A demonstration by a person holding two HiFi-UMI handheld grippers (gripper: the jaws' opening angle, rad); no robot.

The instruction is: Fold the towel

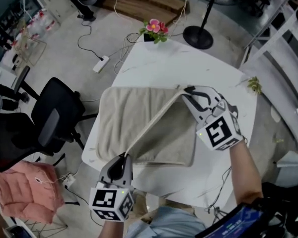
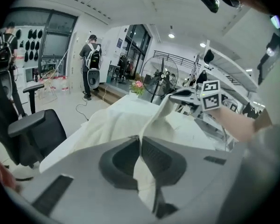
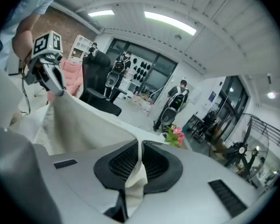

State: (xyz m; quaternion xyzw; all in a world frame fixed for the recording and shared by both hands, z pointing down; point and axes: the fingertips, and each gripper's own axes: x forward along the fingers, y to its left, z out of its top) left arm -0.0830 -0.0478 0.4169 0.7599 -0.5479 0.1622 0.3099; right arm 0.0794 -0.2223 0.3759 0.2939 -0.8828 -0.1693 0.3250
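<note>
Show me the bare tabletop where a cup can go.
Widest bare patch: the far part of the table, between the flowers and the towel. A narrower strip runs along the near edge. Crowded: over the towel, where the left claw and right claw stretch a raised edge.

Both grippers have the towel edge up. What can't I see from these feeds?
- Head view: the left gripper covers its own grip on the towel.
- Left gripper view: the gripper's body hides the towel's near side.
- Right gripper view: the raised towel screens most of the table.
- Towel layers: too fine to count in any view.
</note>
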